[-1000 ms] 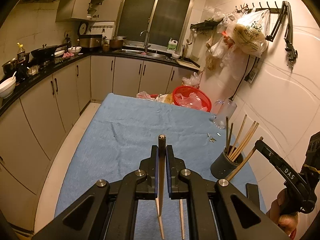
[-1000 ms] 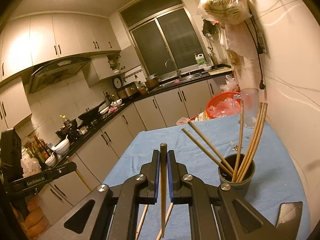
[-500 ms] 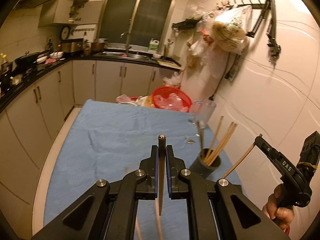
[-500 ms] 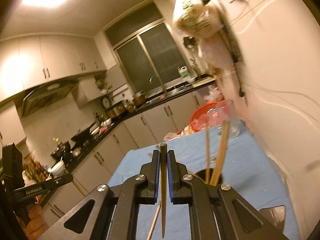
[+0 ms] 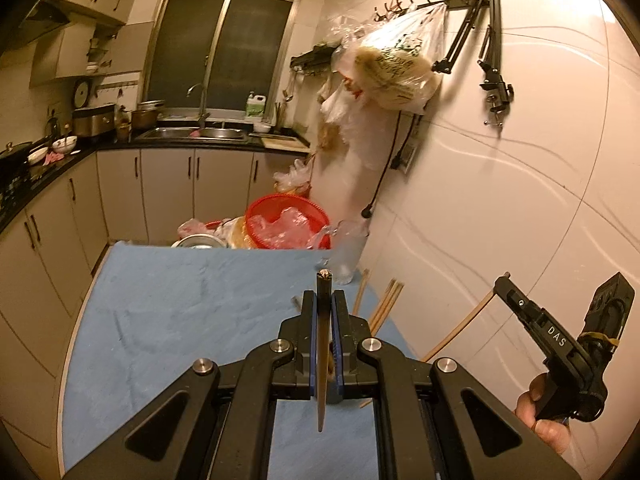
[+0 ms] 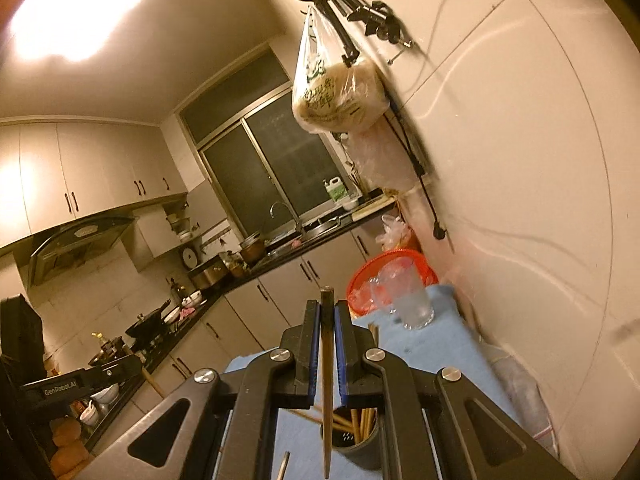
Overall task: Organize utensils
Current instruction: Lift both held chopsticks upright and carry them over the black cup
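Pinching one dark chopstick between its blue pads, the left gripper hangs above a table covered with a blue cloth, and the stick runs along the jaws with its blunt end forward. Only this view shows the right gripper from outside, held in a hand at the right edge near the white wall, with a light chopstick slanting down from its tip. From the right wrist camera the right gripper is pressed on that chopstick in the same manner, and only here the dark round holder is visible, just below the jaws. It stands on the blue cloth and contains several wooden chopsticks, which lean to different sides. In the left view the holder is hidden behind the gripper body; only the upper ends of these sticks appear. Farther away both views show a clear glass pitcher beside the wall and a red plastic basket with crumpled clear plastic bags inside. The left gripper's black body appears at the left edge of the right view.
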`<state>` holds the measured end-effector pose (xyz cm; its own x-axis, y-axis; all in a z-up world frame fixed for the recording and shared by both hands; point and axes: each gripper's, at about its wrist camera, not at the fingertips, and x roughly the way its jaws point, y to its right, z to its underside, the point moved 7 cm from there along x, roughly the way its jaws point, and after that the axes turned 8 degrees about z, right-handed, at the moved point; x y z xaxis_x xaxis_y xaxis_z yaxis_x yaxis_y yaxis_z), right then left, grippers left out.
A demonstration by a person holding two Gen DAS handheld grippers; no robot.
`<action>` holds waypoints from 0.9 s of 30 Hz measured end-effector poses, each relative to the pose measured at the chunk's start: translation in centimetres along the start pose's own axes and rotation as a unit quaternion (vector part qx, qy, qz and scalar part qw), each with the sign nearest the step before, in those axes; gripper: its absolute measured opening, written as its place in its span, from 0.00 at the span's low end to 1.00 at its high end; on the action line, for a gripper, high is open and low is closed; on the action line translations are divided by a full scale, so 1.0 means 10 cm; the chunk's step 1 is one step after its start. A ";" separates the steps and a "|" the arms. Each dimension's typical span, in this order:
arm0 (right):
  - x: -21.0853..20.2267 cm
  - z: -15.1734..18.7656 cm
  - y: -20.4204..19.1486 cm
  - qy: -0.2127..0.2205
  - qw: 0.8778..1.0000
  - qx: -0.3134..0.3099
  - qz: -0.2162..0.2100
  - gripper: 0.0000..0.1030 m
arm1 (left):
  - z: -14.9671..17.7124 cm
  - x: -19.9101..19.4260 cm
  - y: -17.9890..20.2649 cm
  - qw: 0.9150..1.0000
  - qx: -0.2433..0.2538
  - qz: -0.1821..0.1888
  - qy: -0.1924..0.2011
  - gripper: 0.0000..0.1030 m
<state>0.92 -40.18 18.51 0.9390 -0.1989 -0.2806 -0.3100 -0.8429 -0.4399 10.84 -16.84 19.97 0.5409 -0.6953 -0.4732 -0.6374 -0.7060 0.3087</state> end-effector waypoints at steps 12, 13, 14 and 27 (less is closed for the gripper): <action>0.39 -0.28 0.09 0.016 1.000 -0.007 0.017 0.07 | -0.27 0.63 0.24 1.000 0.007 0.001 0.000 0.07; 0.42 -0.26 0.09 0.015 1.000 -0.008 0.017 0.07 | -0.26 0.68 0.23 1.000 0.006 -0.004 -0.002 0.07; 0.47 -0.24 0.09 0.012 1.000 -0.010 0.019 0.07 | -0.24 0.73 0.21 1.000 0.005 -0.007 -0.004 0.07; 0.96 0.38 0.18 -0.057 0.997 -0.032 0.036 0.07 | 0.27 1.18 0.01 0.998 -0.006 -0.016 -0.058 0.07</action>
<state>8.80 -41.68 11.82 0.8903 -0.2045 -0.4068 -0.3623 -0.8593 -0.3610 15.66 -24.77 12.25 0.4932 -0.6525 -0.5753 -0.6142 -0.7295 0.3010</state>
